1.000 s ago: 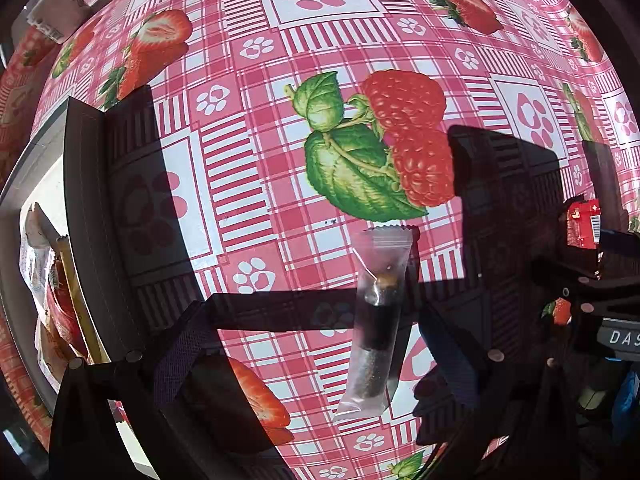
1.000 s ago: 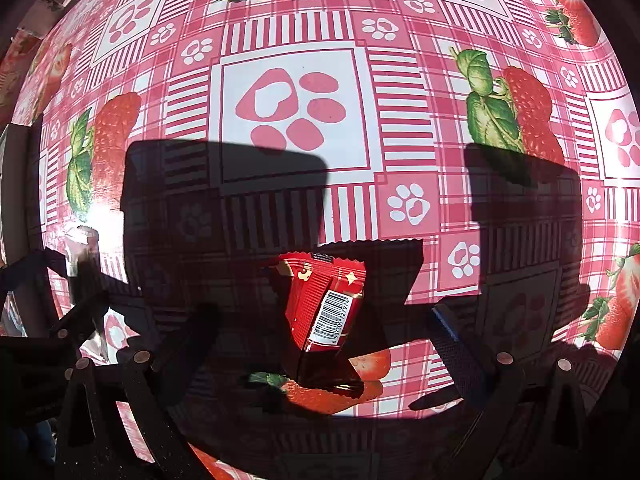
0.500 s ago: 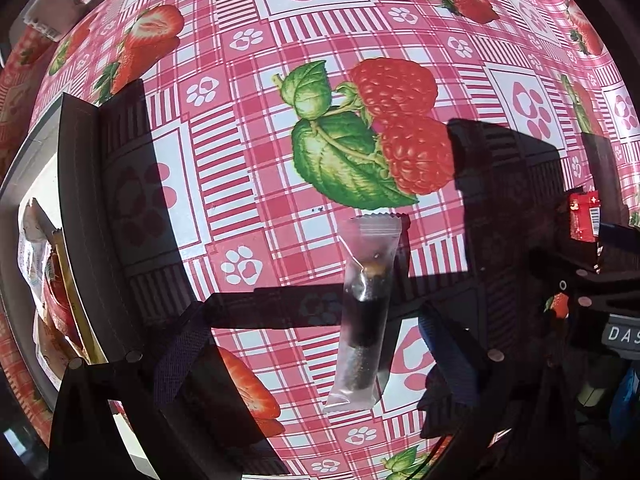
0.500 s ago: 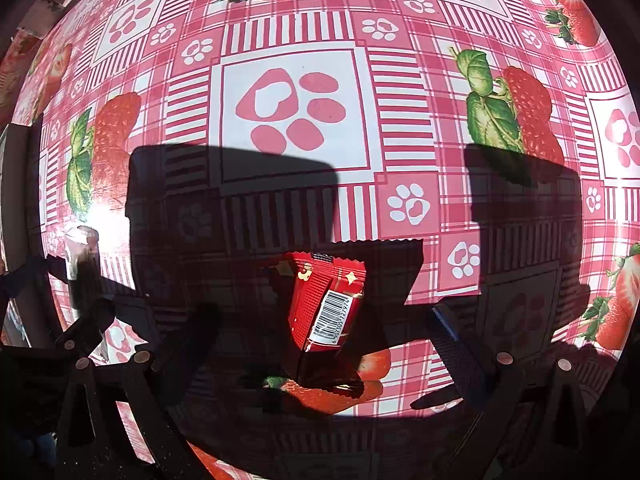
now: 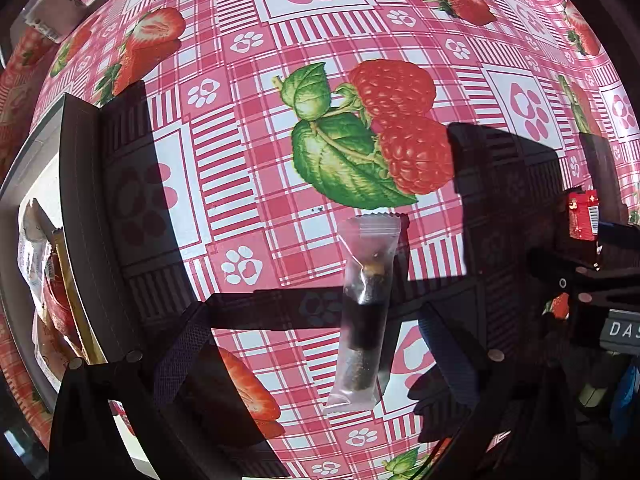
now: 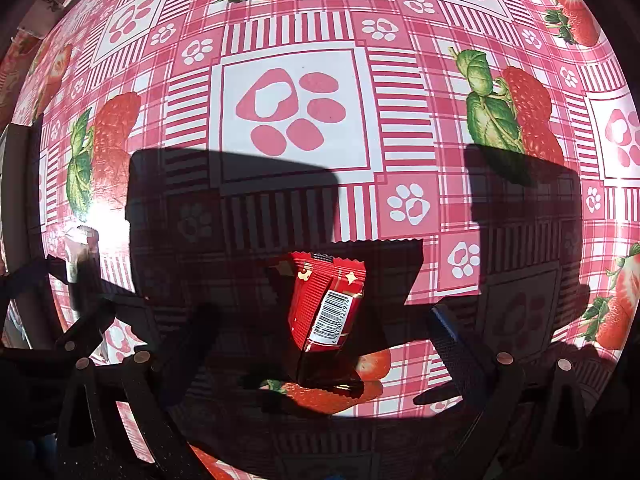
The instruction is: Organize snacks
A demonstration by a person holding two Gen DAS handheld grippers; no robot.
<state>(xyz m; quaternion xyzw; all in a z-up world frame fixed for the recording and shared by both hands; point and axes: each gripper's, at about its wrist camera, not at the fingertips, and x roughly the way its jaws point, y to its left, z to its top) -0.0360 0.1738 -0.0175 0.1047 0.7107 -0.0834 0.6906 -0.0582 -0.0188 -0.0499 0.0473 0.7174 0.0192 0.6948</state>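
Note:
A clear packet with a dark snack bar [image 5: 366,312] lies on the strawberry tablecloth, between the open fingers of my left gripper [image 5: 316,344]. A red snack packet with a barcode [image 6: 326,306] lies between the open fingers of my right gripper [image 6: 324,340], in its shadow. The red packet also shows at the right edge of the left wrist view [image 5: 582,220], with the other gripper around it. The clear packet shows at the left edge of the right wrist view [image 6: 80,252].
A dark-walled box [image 5: 78,216] stands at the left and holds several wrapped snacks [image 5: 44,280]. The pink checked tablecloth [image 5: 304,12] stretches away ahead. A cardboard piece [image 5: 48,16] lies at the far left corner.
My left gripper has shifted slightly so the clear packet sits a little nearer the middle between its fingers. The right gripper and red packet have not moved.

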